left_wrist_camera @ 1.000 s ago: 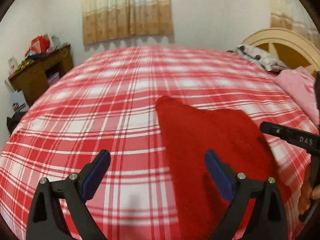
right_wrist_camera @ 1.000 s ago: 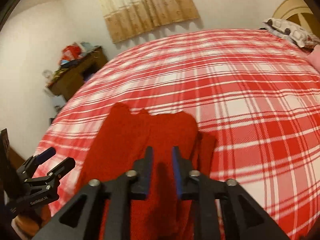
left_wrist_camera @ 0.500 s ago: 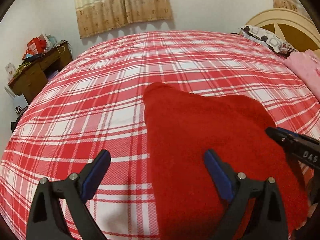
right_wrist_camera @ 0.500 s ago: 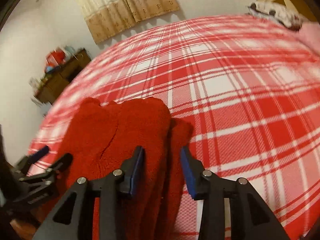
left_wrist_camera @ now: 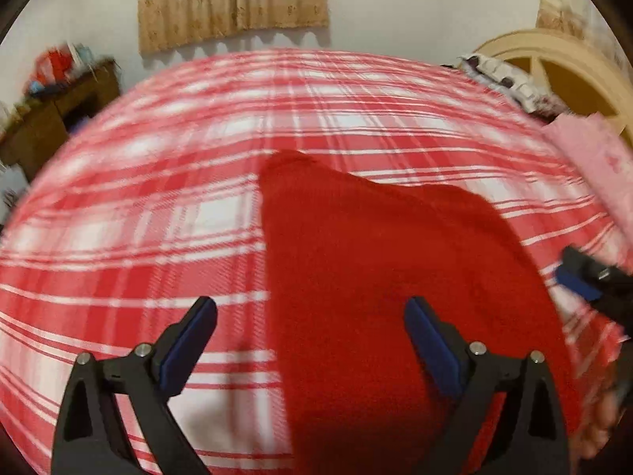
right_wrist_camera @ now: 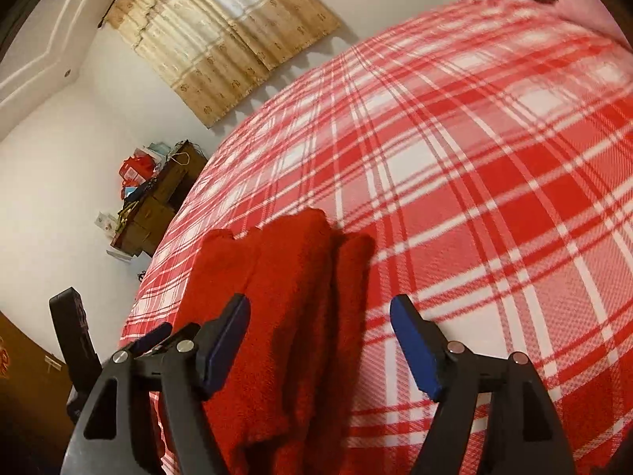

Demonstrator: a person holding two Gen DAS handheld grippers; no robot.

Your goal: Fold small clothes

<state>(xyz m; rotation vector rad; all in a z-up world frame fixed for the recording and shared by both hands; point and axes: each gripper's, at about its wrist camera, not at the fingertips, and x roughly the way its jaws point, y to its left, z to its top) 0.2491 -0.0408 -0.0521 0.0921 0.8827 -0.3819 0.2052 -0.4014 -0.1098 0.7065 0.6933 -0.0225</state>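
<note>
A red fuzzy garment (left_wrist_camera: 379, 277) lies folded lengthwise on the red-and-white plaid bed cover (left_wrist_camera: 158, 217). In the right wrist view the garment (right_wrist_camera: 285, 316) shows layered folds with a narrow strip on its right side. My left gripper (left_wrist_camera: 310, 340) is open and empty, hovering over the garment's near left edge. My right gripper (right_wrist_camera: 320, 340) is open and empty, just above the garment's near end. The right gripper's blue-padded tip (left_wrist_camera: 581, 281) shows at the right edge of the left wrist view. The left gripper (right_wrist_camera: 158, 340) shows at the lower left of the right wrist view.
A wooden desk (left_wrist_camera: 51, 118) with clutter stands at the far left beside the bed. A beige headboard (left_wrist_camera: 554, 63), a patterned pillow (left_wrist_camera: 502, 75) and pink cloth (left_wrist_camera: 597, 166) are at the far right. A curtain (left_wrist_camera: 233, 0) hangs on the back wall.
My right gripper has opened wide and let go of the red garment, which now lies on the bed. My left gripper stayed open and shifted slightly over the garment's left edge.
</note>
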